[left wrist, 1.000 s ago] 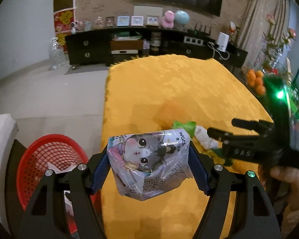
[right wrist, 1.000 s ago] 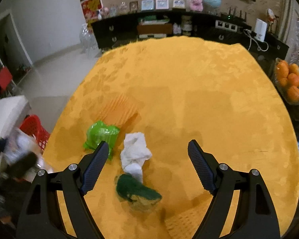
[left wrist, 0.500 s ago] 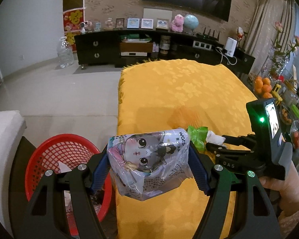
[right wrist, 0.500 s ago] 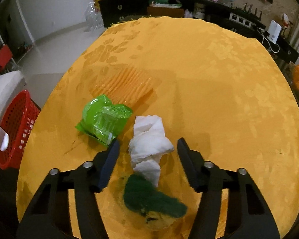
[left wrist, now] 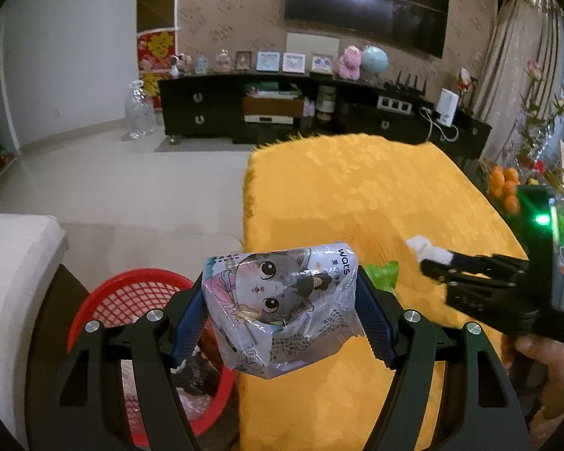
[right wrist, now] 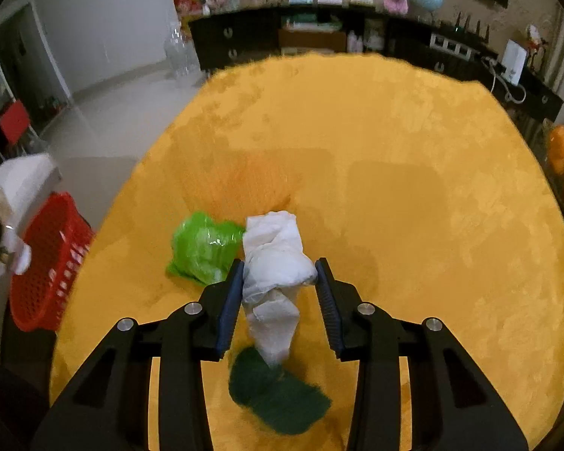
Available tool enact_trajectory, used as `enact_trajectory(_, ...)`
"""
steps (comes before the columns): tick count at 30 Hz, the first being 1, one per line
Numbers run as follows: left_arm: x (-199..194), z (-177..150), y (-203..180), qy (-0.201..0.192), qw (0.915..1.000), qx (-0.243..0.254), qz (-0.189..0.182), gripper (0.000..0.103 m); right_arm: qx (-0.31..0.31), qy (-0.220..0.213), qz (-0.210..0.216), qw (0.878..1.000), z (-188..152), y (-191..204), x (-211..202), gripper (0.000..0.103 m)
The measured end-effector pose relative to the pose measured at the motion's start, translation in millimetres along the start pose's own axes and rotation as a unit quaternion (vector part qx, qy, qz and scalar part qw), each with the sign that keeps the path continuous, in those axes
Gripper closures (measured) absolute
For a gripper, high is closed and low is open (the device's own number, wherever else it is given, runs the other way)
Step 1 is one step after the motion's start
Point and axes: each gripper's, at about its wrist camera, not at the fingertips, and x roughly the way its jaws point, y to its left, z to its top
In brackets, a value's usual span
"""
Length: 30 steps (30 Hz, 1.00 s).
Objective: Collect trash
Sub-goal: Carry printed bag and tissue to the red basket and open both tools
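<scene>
Trash on the yellow-clothed bench is partly gathered. From the left wrist view, the left gripper pinches one snack packet printed with a cat between its pads, carried off the bench edge; the one red basket sits below and to its left, with some pale scraps already inside, though I cannot count them. To its right, the right gripper reaches over the cloth with white tissue at its tips.

From the right wrist view, the right gripper is closing around one crumpled white tissue, which sits between its jaws, the pads at its sides. One green wrapper lies just left of the fingers, and one dark green scrap beneath them. By my judgement, four pieces are not yet in the basket: two in grippers, two loose.
</scene>
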Motion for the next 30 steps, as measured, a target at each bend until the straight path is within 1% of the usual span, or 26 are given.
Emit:
enact_trajectory(8,-25,14,15,-0.044,0.9986,-0.016,0.025,0.034,0.004,-0.075,0.009,0.997,17,11,-46,0.065)
enact_trajectory(12,-40,22,28,-0.069,0.9960,-0.038,0.041,0.034,0.004,-0.111,0.015,0.994,24,17,-69,0.065)
enact_trajectory(17,-56,30,41,-0.094,0.9925,-0.051,0.059,0.034,-0.004,-0.147,0.022,0.989,34,29,-90,0.065)
enact_trajectory(22,-68,32,51,-0.109,0.9893,-0.057,0.078,0.034,-0.015,-0.164,0.037,0.986,41,45,-101,0.065)
enact_trajectory(30,-81,32,79,-0.118,0.9847,-0.080,0.101,0.034,-0.037,-0.166,0.066,0.983,58,74,-106,0.065)
